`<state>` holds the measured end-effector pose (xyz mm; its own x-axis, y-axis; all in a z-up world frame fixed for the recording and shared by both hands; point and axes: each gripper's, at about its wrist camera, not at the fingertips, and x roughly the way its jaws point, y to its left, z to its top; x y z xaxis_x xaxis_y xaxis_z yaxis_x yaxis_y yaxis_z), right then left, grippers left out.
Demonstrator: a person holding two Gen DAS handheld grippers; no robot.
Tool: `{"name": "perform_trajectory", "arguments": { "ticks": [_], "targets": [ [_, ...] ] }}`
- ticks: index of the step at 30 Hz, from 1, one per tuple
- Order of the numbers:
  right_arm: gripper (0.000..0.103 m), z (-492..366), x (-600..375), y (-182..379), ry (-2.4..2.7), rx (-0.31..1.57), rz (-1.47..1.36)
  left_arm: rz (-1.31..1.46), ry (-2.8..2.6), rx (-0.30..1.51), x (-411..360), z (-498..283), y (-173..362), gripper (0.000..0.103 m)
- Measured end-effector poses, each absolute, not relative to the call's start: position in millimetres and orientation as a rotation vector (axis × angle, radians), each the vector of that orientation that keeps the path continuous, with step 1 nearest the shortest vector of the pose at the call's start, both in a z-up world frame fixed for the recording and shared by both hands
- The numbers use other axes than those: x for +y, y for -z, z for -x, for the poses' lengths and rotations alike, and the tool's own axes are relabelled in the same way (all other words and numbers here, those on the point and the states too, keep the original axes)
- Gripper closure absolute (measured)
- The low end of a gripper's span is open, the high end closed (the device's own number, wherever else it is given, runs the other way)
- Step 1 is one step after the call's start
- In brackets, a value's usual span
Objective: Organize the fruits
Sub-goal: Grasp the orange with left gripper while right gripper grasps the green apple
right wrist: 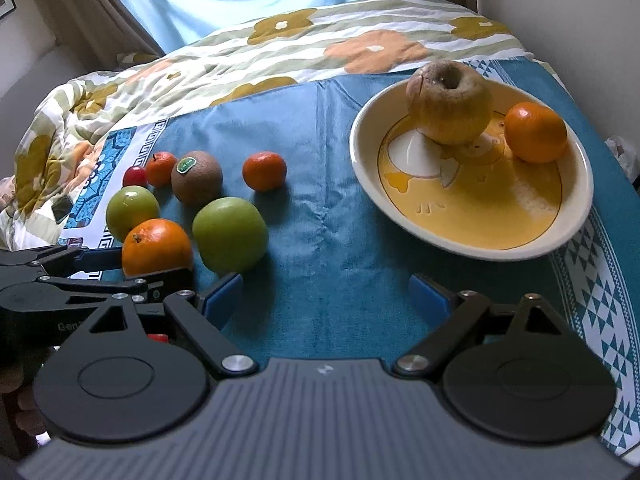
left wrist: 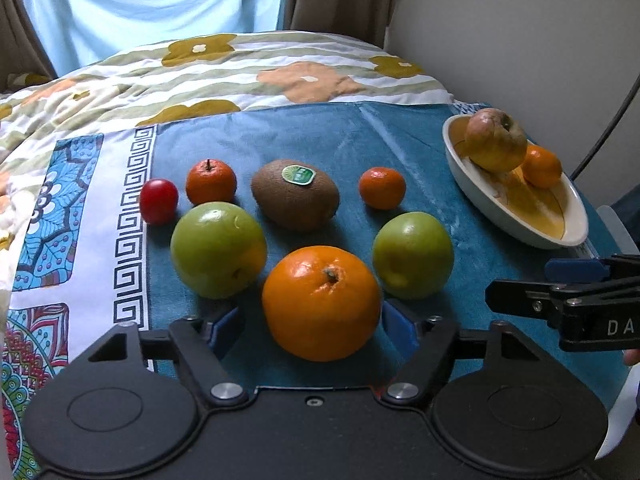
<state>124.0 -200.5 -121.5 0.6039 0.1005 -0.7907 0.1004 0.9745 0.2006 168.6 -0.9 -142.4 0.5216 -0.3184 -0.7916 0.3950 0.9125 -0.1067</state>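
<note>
A large orange lies on the blue cloth between the open fingers of my left gripper; whether the pads touch it I cannot tell. It also shows in the right wrist view. Around it lie two green apples, a kiwi, two small tangerines and a red cherry tomato. A yellow-and-white bowl at the right holds a wrinkled yellow apple and a tangerine. My right gripper is open and empty over the cloth, in front of the bowl.
The blue cloth covers a table or bed, with a flowered quilt behind it and patterned fabric at the left. A wall and a dark cable stand at the right. Curtains hang behind.
</note>
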Motion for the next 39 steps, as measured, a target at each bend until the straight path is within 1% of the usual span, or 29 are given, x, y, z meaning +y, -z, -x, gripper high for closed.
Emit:
{"name": "perform_trajectory", "arguments": {
  "ticks": [2, 3, 4, 5, 12, 13, 14, 24, 26, 29, 32, 39],
  "targets": [
    [0.000, -125.8, -202.1, 124.5, -0.005, 0.935, -0.242, -0.073, 0.433, 0.932, 1.3, -169.3, 143.3, 0.026],
    [0.000, -126.7, -203.0, 125.8, -0.007, 0.940, -0.246, -0.069, 0.438, 0.931, 2.0, -169.2, 143.4, 0.029],
    [0.000, -127.1, -203.6, 127.3, -0.010, 0.945, -0.248, -0.064, 0.447, 0.929, 2.4, -168.8, 143.4, 0.034],
    [0.000, -127.6, -204.0, 128.3, -0.013, 0.948, -0.249, -0.059, 0.462, 0.929, 2.3, -167.9, 143.1, 0.036],
    [0.000, -131.9, -204.9, 131.7, -0.028, 0.956, -0.254, -0.073, 0.456, 0.930, 2.9, -165.0, 141.7, 0.037],
    [0.002, -133.0, -205.0, 131.4, -0.034, 0.956, -0.252, -0.074, 0.454, 0.932, 4.4, -164.5, 141.5, 0.038],
    [0.007, -134.2, -204.4, 131.7, -0.042, 0.958, -0.252, -0.077, 0.451, 0.933, 6.0, -164.0, 141.1, 0.038],
    [0.015, -144.5, -187.6, 132.1, -0.138, 0.941, -0.219, -0.110, 0.414, 0.944, 19.5, -156.9, 139.2, 0.038],
    [0.020, -145.1, -183.1, 131.0, -0.172, 0.936, -0.208, -0.115, 0.412, 0.944, 20.9, -156.0, 139.0, 0.038],
    [0.025, -148.9, -176.8, 132.3, -0.205, 0.933, -0.198, -0.124, 0.413, 0.939, 20.2, -154.8, 139.2, 0.038],
    [0.028, -154.9, -172.1, 133.2, -0.224, 0.922, -0.195, -0.141, 0.410, 0.930, 17.6, -154.2, 139.6, 0.038],
    [0.028, -167.1, -166.1, 129.1, -0.249, 0.895, -0.188, -0.164, 0.408, 0.913, 13.8, -154.9, 139.9, 0.037]
  ]
}}
